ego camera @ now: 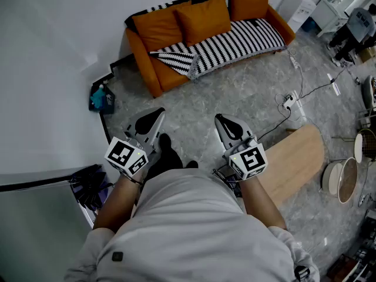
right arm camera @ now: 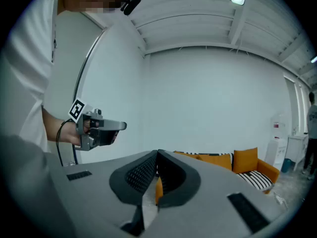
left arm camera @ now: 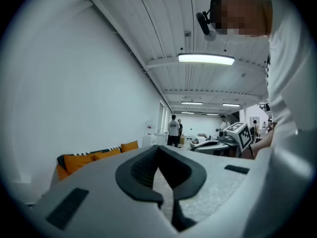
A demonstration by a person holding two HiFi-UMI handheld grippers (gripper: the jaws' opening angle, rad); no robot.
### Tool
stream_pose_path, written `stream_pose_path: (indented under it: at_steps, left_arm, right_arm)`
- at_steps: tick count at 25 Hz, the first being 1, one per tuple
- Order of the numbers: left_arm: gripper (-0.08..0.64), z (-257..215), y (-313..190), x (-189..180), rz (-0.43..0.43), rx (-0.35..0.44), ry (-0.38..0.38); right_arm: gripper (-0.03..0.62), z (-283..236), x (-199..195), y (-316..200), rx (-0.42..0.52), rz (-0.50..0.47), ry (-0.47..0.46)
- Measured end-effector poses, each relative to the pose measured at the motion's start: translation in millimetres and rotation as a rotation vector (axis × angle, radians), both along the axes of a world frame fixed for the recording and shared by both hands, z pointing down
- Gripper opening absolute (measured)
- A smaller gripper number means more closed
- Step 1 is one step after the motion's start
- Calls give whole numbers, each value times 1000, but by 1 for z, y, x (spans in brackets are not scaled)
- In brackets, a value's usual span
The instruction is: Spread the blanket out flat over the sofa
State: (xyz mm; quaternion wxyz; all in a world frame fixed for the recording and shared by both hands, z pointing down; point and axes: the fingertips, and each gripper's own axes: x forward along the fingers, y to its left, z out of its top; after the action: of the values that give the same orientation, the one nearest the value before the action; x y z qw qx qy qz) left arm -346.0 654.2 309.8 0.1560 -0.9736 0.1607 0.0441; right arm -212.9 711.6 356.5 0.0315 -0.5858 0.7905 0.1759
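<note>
Orange sofa (ego camera: 170,78), three orange cushions (ego camera: 202,17), set against a white wall at the far side of the grey marbled floor (ego camera: 235,98); well apart from both tools.

Black-and-white striped blanket (ego camera: 238,40): lies on the sofa seat, covering its middle and the end toward the head view's right. The other end is bunched and folded, drooping over the front edge, with bare orange seat beside it. A striped strip also shows along the backrest behind the cushions.

Left tool (ego camera: 157,114): jaws closed tip to tip, nothing between them, held low in front of the person.

Right tool (ego camera: 220,120): jaws closed, nothing held, level with the left.

Pale wooden surface (ego camera: 296,157): beside the right tool.

Power strip with cables (ego camera: 288,101): on the floor near the sofa's right end.
</note>
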Motion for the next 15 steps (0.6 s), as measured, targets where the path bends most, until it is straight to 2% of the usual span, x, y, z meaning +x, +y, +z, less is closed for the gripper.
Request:
stream_pose_path:
  at_steps: [5,9,15]
  left_arm:
    - [9,-5,-16,3,7,-10,-6]
    - [9,-9,-38,6,16,-25,-16]
    - [9,-19,-84,9,38,-39,-35]
  right_arm:
    - [26,-7,3,-15,-8,5,-1]
    - [28,-13,2,-35,-23,-27,-19]
    - [29,-27,2,-83,-39,-12,-24]
